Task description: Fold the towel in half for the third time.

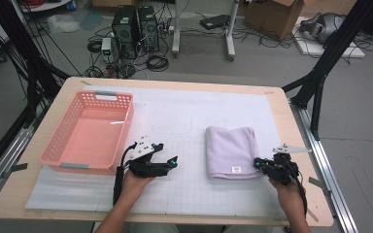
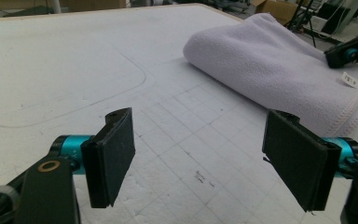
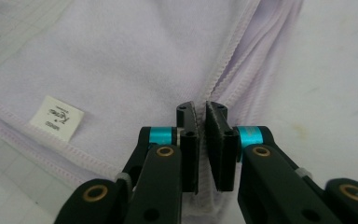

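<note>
Folded lilac towel (image 1: 231, 151) is lying flat on the right half of the desk (image 1: 9, 194), its white label (image 3: 56, 117) sitting near the hemmed edge closest to the person. The right hand-held gripper (image 1: 259, 163) is pinching that towel at its near right corner: in the right gripper view the two black jaws are standing almost together with the stitched hem caught between the pads. The left hand-held gripper (image 1: 171, 162) is resting well apart from the towel, on the bare mat between the towel and the basket, and its jaws are standing wide apart with nothing between them.

A pink plastic basket (image 1: 58, 145) with perforated walls is sitting on the left part of the desk, and nothing is lying inside it. Nothing is standing between the towel and the basket apart from the left hand-held gripper.

A white gridded mat (image 1: 184, 194) with a faint rounded outline drawn on it is covering most of the light wooden desk. Beyond the far edge, on the grey floor, two black computer towers (image 1: 136, 31) are standing among tangled cables, with a cardboard box (image 1: 272, 17) to their right and black frame posts at both sides.
</note>
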### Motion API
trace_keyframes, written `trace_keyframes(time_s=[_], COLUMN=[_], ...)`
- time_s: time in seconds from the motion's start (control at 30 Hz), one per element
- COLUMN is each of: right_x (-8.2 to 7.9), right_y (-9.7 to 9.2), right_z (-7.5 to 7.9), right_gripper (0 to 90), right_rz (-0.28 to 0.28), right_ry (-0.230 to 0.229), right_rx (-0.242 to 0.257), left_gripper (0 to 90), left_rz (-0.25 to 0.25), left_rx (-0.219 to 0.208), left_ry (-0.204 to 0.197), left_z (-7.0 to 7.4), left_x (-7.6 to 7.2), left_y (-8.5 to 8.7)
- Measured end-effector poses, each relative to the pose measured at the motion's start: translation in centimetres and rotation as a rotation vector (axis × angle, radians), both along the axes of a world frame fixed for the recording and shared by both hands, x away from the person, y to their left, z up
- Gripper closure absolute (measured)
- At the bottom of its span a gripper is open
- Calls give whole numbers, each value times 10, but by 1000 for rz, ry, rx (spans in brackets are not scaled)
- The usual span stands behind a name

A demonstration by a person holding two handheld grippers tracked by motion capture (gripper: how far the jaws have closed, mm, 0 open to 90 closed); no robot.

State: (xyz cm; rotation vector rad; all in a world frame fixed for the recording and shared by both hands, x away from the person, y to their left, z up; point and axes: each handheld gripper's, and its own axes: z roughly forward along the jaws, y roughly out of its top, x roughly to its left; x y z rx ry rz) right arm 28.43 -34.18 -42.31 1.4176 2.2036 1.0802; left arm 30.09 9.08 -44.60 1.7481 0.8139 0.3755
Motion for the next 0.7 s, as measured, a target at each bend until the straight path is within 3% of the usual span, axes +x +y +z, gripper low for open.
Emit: trace_keyframes(time_s=[0.1,0.2,0.23,0.27,0.33,0.37,0.4,0.47,0.53,0.57,0.6,0.7], right_x=[-10,-14,-13,-12,-11,-6,-6,10,18,28,45,59], right_y=[-6,-7,-7,-7,-7,-8,-8,-4,-3,0,4,7], right_z=[12,12,10,6,8,16,16,25,26,27,26,24], right_gripper=[847,828,783,637,627,610,610,610,610,610,610,601], right_rz=[-31,-46,-45,-60,-69,-89,-89,-73,-62,-52,-45,-37], right_ry=[-41,-25,-12,-4,-20,-67,-67,-113,-121,-135,-145,-144], right_rx=[-29,-57,-56,-58,-49,-38,-38,-48,-51,-44,-75,-66], left_gripper=[255,255,255,255,255,255,255,255,255,255,255,255], left_rz=[2,1,5,7,9,9,8,9,9,6,2,1], left_rx=[3,1,-1,0,-4,-5,-4,-1,0,0,1,-1], left_ry=[-2,-6,-6,-8,-8,-8,-8,-8,-8,-8,-10,-8], left_z=[0,0,0,1,1,1,1,1,1,1,1,0], left_x=[0,0,0,0,-1,-1,0,0,0,-1,-1,-1], left_y=[0,0,0,0,1,1,1,1,0,1,1,0])
